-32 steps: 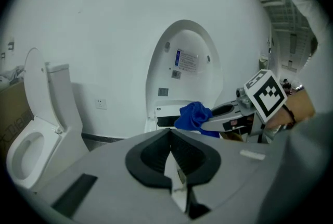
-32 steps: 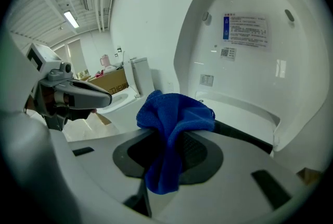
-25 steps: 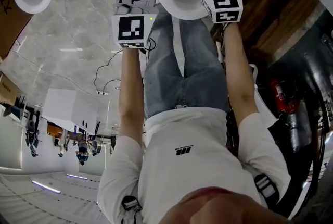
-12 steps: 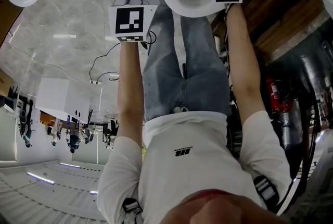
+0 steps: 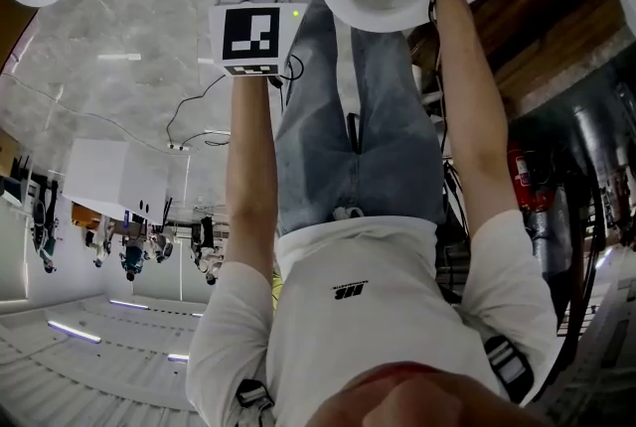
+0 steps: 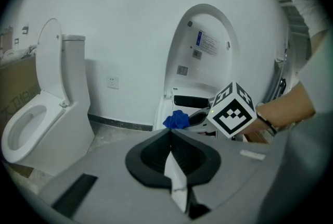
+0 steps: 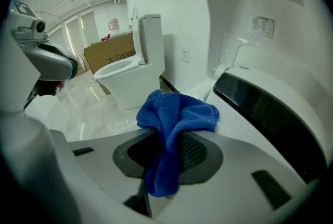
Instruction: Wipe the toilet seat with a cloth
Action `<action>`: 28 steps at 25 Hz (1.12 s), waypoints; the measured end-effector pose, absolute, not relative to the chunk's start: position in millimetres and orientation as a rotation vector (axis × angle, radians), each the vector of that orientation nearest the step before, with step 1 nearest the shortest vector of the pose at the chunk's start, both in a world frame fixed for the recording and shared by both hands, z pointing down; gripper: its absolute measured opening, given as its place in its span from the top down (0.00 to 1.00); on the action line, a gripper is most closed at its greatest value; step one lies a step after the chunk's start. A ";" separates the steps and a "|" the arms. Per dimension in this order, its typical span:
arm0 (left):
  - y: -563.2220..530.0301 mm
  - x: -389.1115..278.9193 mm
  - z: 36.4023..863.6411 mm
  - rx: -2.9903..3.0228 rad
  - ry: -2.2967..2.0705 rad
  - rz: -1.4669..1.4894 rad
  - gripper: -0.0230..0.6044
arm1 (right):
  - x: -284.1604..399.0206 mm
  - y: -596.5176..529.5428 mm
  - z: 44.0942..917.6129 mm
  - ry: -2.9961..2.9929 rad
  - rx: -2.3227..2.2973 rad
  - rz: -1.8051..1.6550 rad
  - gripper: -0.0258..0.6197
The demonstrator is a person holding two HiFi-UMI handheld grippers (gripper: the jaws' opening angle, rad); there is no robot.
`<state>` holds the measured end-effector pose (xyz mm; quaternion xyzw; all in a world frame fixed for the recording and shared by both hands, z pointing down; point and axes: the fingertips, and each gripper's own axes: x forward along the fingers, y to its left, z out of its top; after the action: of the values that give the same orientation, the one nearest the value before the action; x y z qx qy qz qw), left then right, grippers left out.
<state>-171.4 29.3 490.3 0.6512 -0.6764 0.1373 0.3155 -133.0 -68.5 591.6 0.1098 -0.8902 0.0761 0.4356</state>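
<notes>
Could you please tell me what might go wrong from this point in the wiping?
1. The cloth is bunched in the right tool, with only a small wad ahead of the tips; hard plastic may scrape the toilet instead.
2. The cloth seems pinched by a fold, so drag could pull it free.
3. The raised lid stands close; a wide sweep might knock it.

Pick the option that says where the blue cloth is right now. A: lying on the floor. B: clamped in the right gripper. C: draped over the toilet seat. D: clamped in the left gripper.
B: the right gripper view shows the blue cloth pinched between the jaws of the right gripper, while the left gripper is shut on nothing.
</notes>
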 end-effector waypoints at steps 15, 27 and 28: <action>43.3 -163.2 486.5 1.748 -1.754 0.370 0.95 | -126.1 -43.6 596.3 -2.195 0.238 0.185 0.82; 72.0 -156.8 488.5 1.763 -1.730 0.396 0.95 | -116.3 8.0 600.3 -2.188 0.174 0.205 0.82; 73.9 -156.0 488.7 1.763 -1.729 0.397 0.95 | -115.3 12.0 600.8 -2.187 0.169 0.208 0.82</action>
<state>-156.0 73.9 488.7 0.6691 -0.6562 0.1505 0.3148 -115.3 12.0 600.8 0.0683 -0.8853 0.0841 0.4522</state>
